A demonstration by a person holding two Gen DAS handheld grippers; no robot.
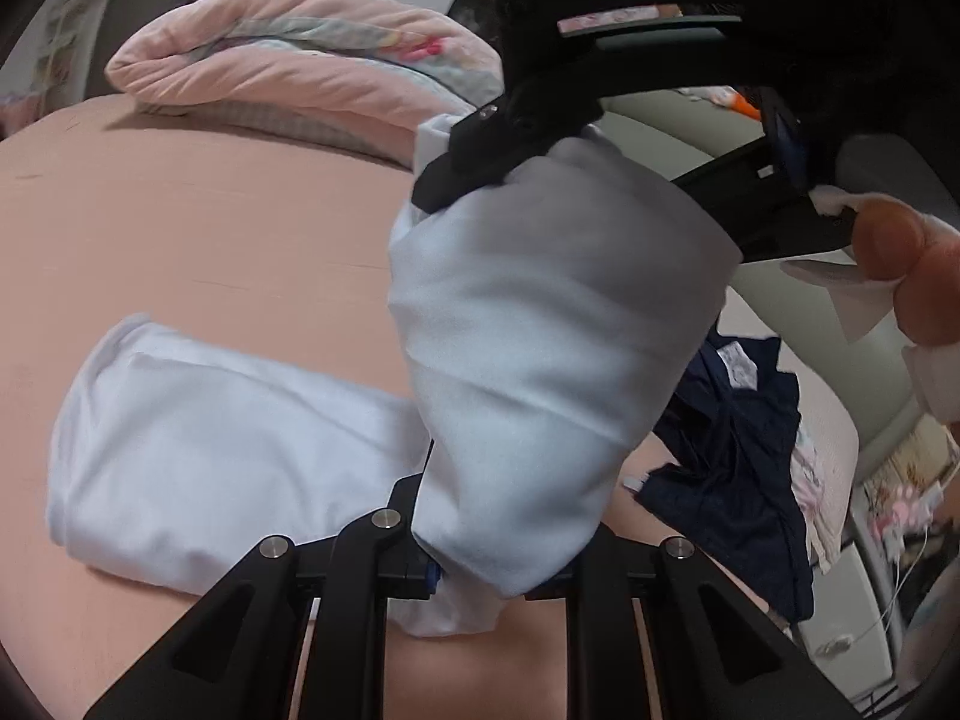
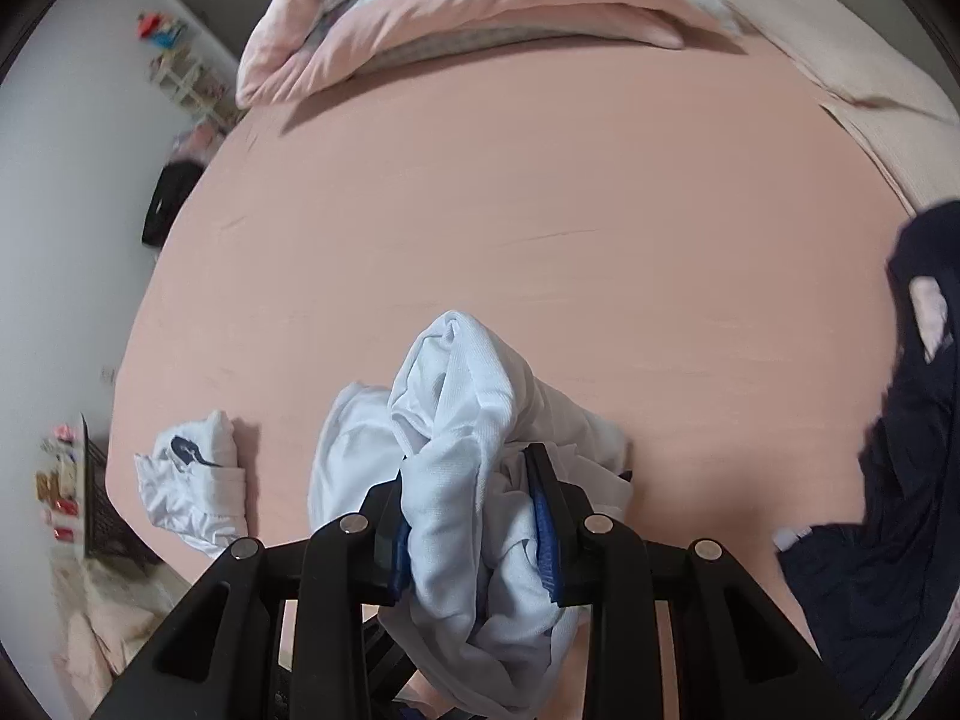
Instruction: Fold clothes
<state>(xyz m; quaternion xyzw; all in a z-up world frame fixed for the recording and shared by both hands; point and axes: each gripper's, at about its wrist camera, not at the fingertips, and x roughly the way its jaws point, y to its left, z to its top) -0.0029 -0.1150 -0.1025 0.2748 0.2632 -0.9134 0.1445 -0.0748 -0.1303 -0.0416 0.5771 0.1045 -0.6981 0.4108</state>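
Pink bed sheet [image 2: 510, 192], folded quilt [image 2: 456, 6] behind

White garment [image 2: 456, 420] is fine ribbed knit cloth, matt; bed [image 2: 540, 192] sheet smooth pink fabric; grippers' fingers [image 2: 543, 480] matt black plastic with shiny metal pins [image 2: 597, 524].

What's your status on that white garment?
Both tools shut on white garment, lifted off pink bed. Left tool, right tool. Dark clothes lie aside, nothing blocking.
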